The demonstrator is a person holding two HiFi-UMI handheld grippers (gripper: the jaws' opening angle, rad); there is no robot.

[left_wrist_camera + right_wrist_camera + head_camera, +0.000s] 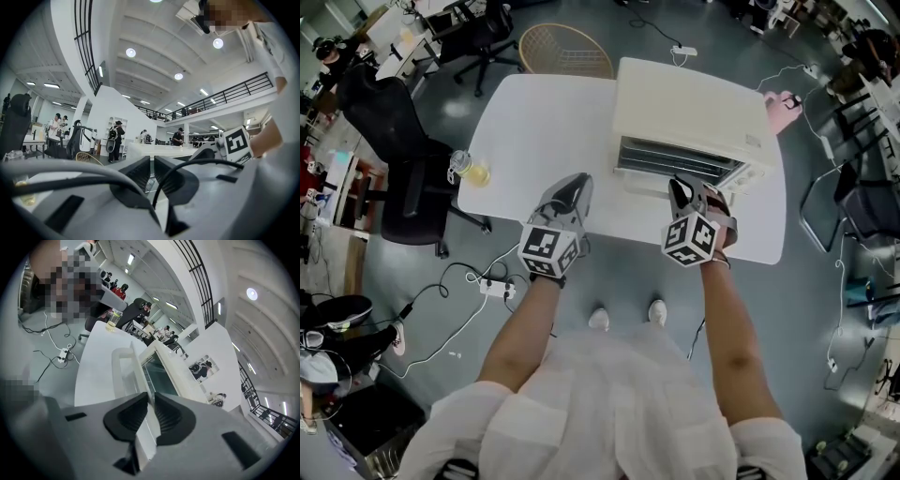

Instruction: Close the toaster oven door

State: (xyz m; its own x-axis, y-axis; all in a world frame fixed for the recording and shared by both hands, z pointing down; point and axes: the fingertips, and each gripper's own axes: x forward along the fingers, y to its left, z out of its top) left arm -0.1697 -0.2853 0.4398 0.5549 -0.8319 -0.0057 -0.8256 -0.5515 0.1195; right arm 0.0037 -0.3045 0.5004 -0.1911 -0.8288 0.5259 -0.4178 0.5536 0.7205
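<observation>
A cream toaster oven (689,112) stands at the back right of the white table (534,131), its door (649,184) swung open toward me. My right gripper (686,190) is at the door's front right edge. In the right gripper view my right gripper (151,411) is shut on the door's white edge (140,380), with the glass pane (161,378) and the handle (119,369) beyond. My left gripper (574,187) rests low over the table, left of the door. My left gripper (152,171) is shut with nothing between its fingers, and the oven (154,150) lies ahead.
A bottle of yellow liquid (471,169) stands at the table's left edge. A wicker chair (565,49) is behind the table and a black office chair (403,159) to its left. A power strip (497,288) and cables lie on the floor.
</observation>
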